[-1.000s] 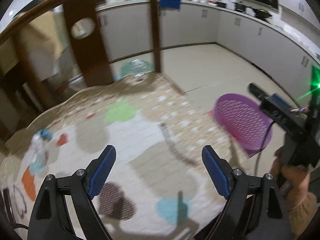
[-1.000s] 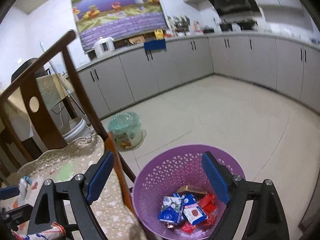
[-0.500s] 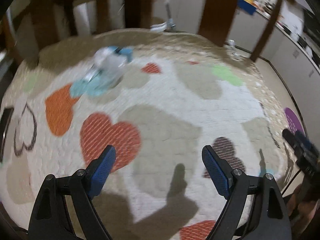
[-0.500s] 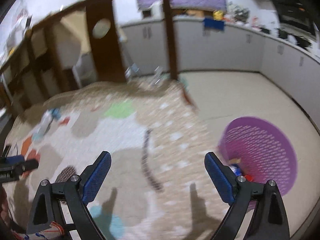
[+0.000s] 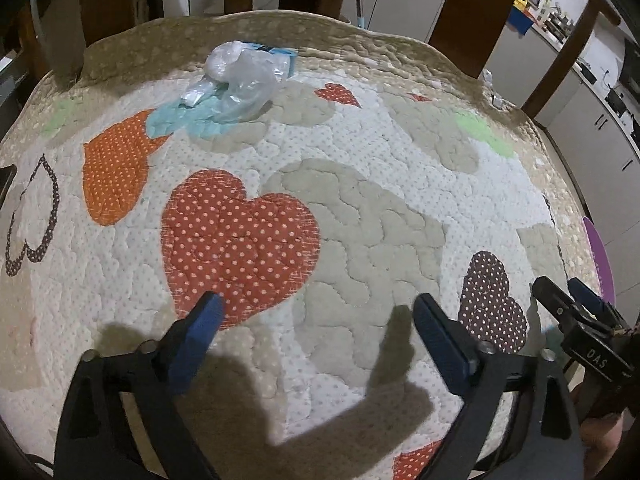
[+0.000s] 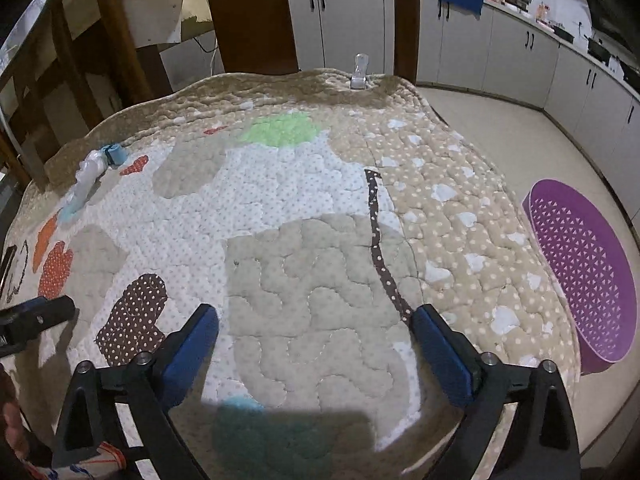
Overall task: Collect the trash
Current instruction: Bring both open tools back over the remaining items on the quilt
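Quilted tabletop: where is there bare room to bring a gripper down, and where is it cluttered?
The quilted tabletop is bare through the middle, from the red heart to the green patch. The only clutter is the crumpled plastic trash at the far edge by the chair backs, and a clear clip on the far rim. The purple basket stands off the table.

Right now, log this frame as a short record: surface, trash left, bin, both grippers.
surface: quilted heart-pattern cover over a table
trash left: crumpled clear plastic wrapper near the far edge, untouched
bin: purple basket on the floor beside the table
left gripper: open, nothing between the jaws, just opened wider
right gripper: open, nothing between the jaws, just opened wider
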